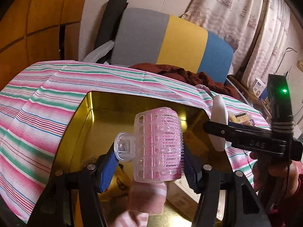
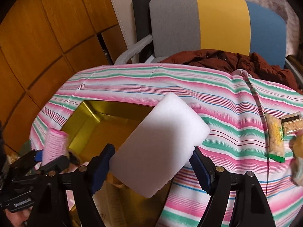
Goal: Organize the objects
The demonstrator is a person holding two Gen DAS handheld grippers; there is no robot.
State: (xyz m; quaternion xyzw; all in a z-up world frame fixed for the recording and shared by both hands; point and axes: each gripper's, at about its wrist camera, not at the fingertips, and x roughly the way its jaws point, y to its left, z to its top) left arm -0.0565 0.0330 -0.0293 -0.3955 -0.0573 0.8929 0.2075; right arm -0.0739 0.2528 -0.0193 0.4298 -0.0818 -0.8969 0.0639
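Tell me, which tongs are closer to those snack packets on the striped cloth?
Right. The right tongs, holding a white sponge, hang beside the snack packets. The left tongs, gripping a pink hair roller, hang over the gold tin, farther away.

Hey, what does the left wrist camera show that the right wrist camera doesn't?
Only the left wrist view shows the clear clip on the pink hair roller and the right gripper's green light. Only the right wrist view shows the white sponge's broad face and the snack packets. Both show the gold tin, striped cloth, chair and brown jacket.
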